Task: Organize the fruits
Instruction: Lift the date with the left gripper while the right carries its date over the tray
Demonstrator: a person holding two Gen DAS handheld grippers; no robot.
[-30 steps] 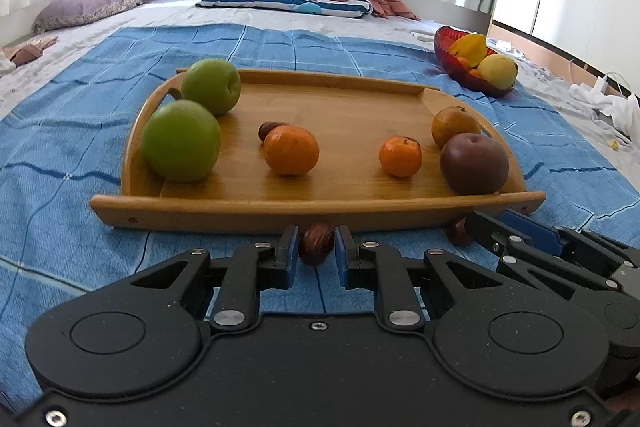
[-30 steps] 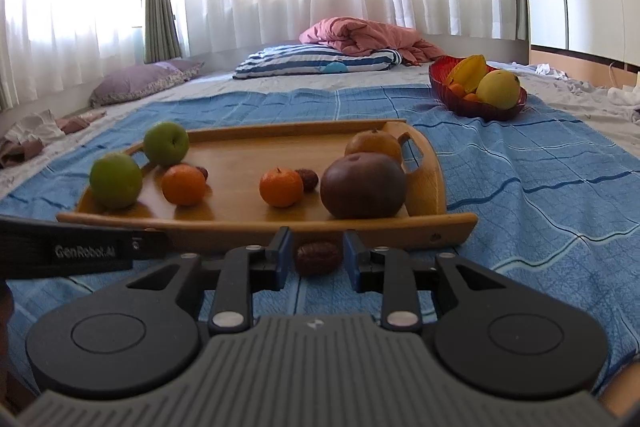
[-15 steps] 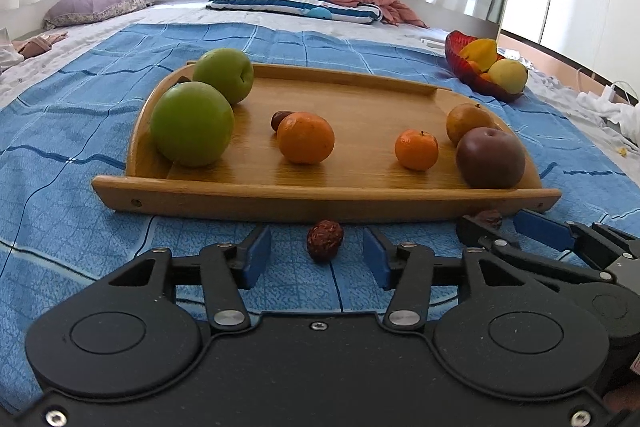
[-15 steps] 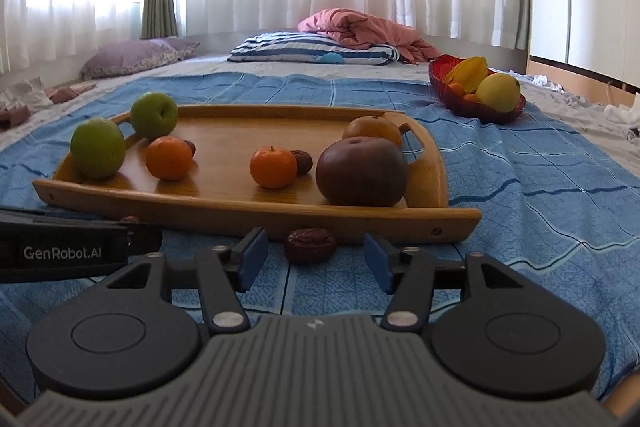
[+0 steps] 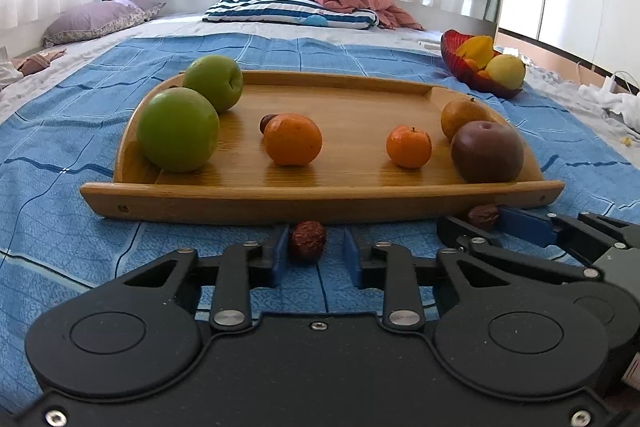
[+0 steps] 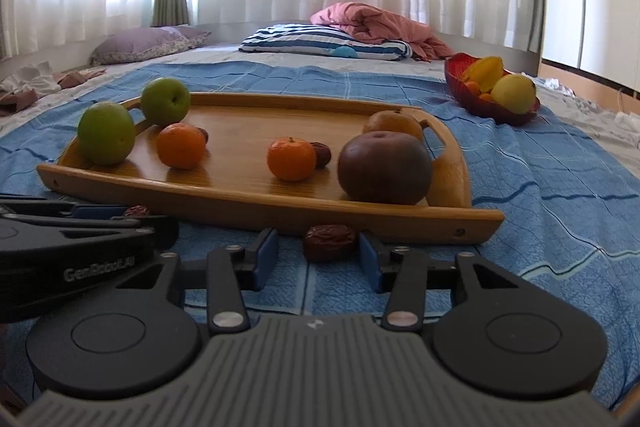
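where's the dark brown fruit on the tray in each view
Left wrist: dark brown fruit sits at the tray's near right corner, right of the small orange.
Right wrist: it sits right of centre, near the tray's front rim.
Shared landmark: the red bowl, far right.

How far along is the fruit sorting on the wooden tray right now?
Mostly done: apples, oranges and a dark round fruit sit on the wooden tray. In hand: the left gripper and right gripper are each closing around a dried date, one and another, both on the blanket. Left: lifting both onto the tray.
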